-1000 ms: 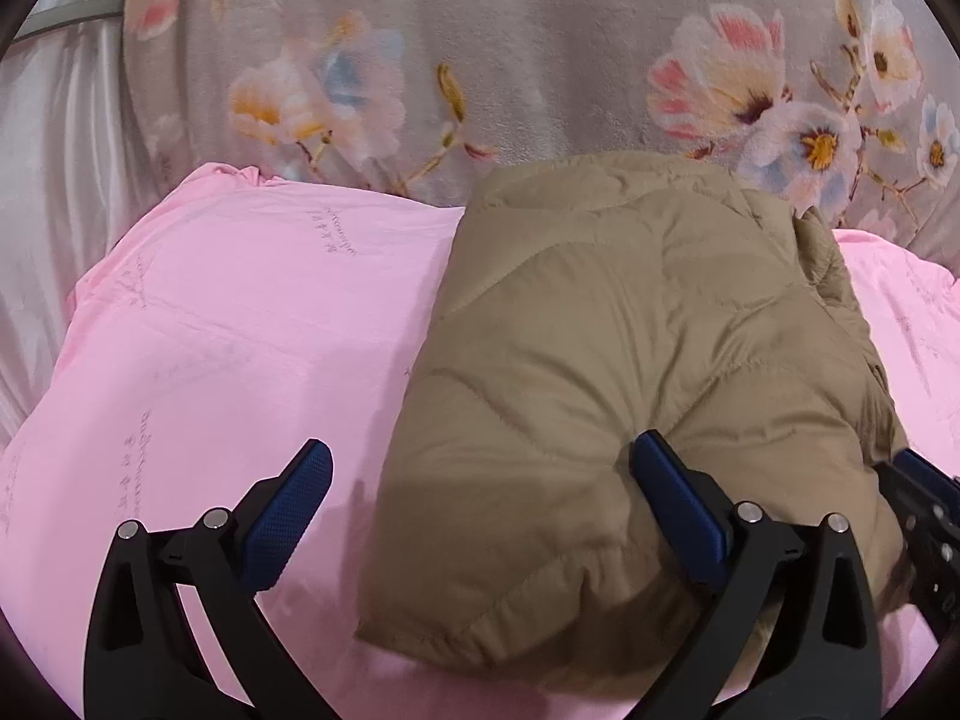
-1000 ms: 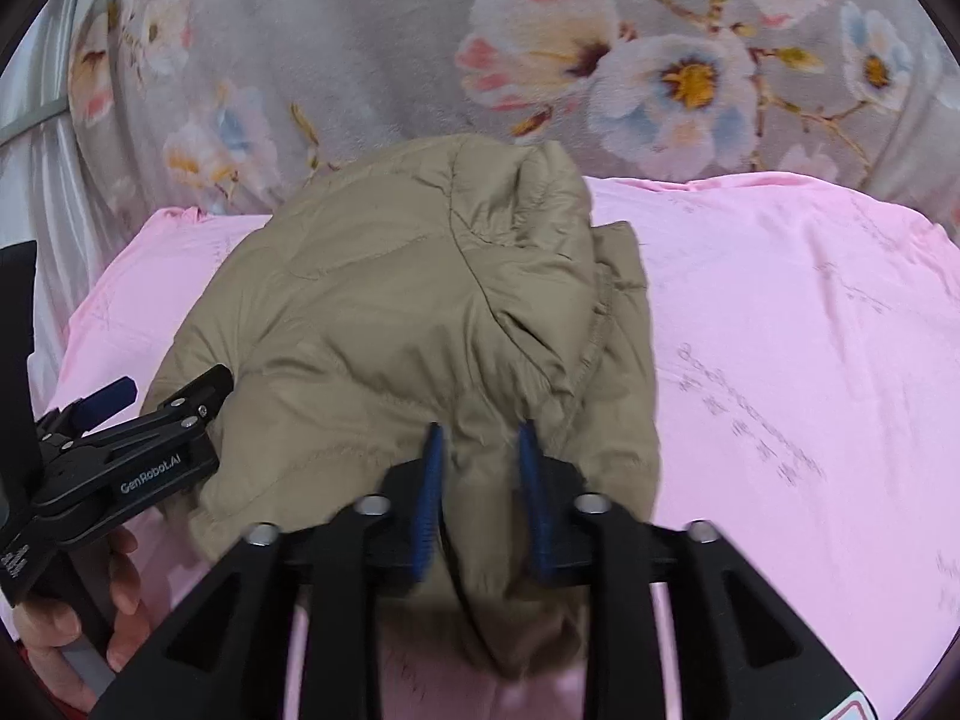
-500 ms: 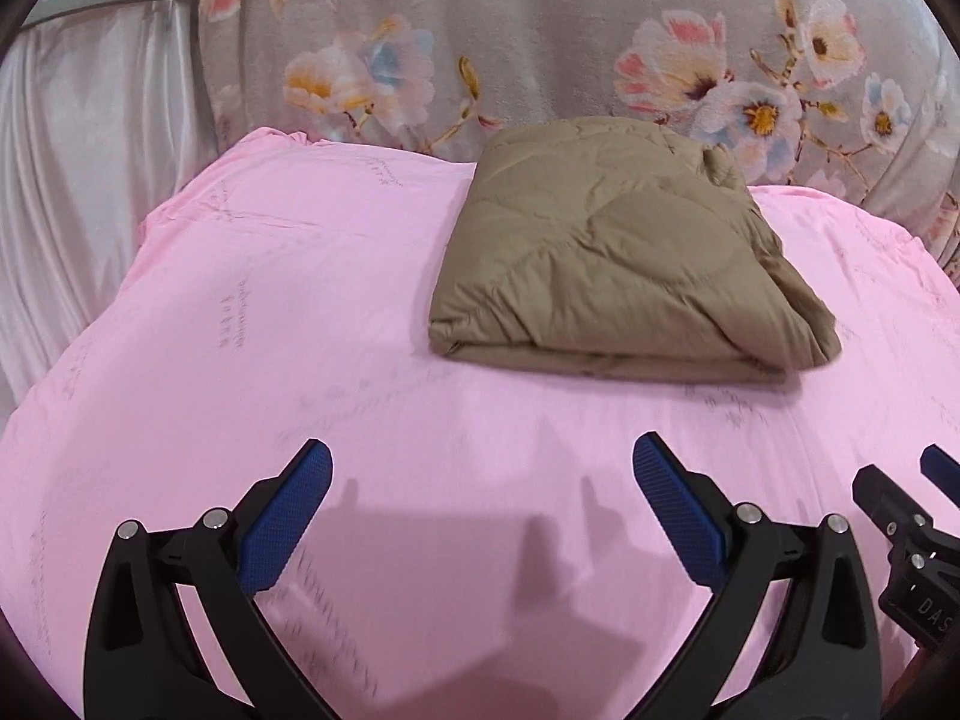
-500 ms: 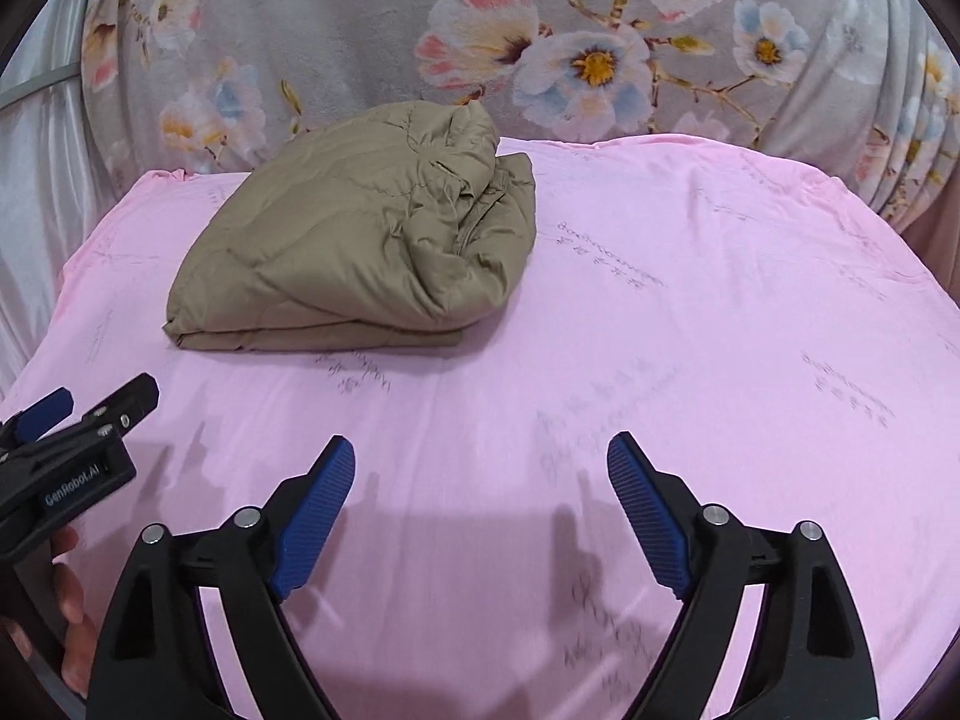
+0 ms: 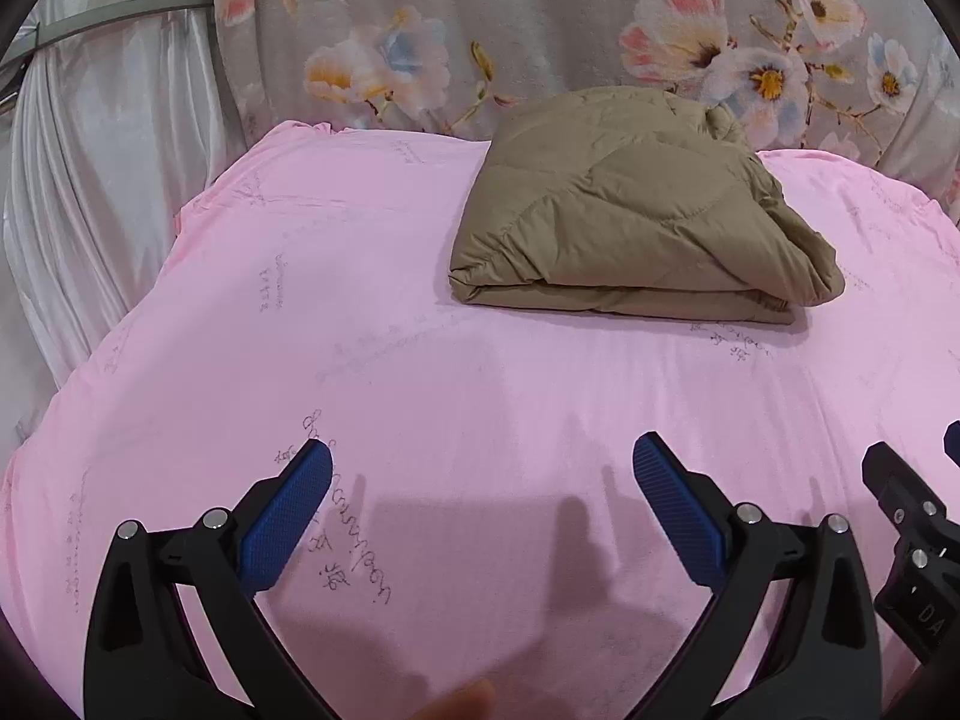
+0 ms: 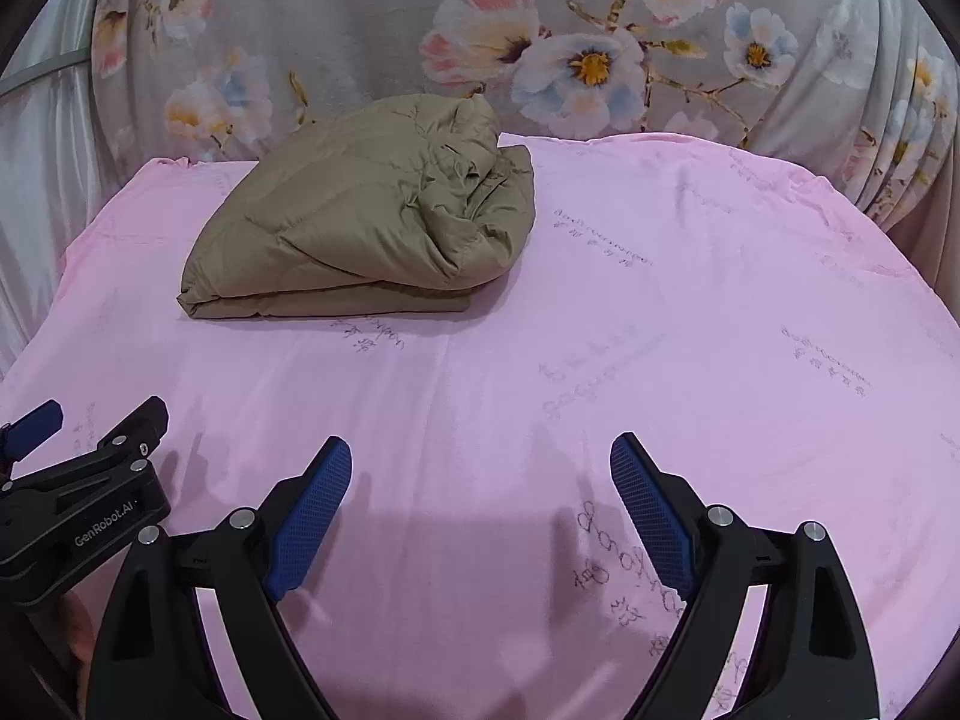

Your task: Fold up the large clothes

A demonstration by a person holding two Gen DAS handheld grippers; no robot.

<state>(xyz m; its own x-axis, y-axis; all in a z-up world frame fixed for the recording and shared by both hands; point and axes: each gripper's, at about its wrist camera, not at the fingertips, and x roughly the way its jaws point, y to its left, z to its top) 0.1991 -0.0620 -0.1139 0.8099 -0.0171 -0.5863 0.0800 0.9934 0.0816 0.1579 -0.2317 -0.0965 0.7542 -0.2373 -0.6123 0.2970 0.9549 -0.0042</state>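
A tan quilted jacket (image 5: 630,210) lies folded into a compact bundle at the far side of the pink sheet (image 5: 420,360); it also shows in the right wrist view (image 6: 366,222). My left gripper (image 5: 480,474) is open and empty, hovering over the sheet well short of the jacket. My right gripper (image 6: 480,468) is open and empty too, likewise back from the jacket. Each gripper shows at the edge of the other's view: the right one (image 5: 918,540) and the left one (image 6: 78,480).
A grey floral cloth (image 6: 540,30) hangs behind the pink sheet. White satin drapery (image 5: 90,180) falls along the left side. The sheet (image 6: 720,300) carries faint printed writing and drops away at its left and right edges.
Both grippers have pulled back from the jacket toward me. The right gripper, shut on the jacket a second ago, has let go and opened. The jacket now lies folded by itself.
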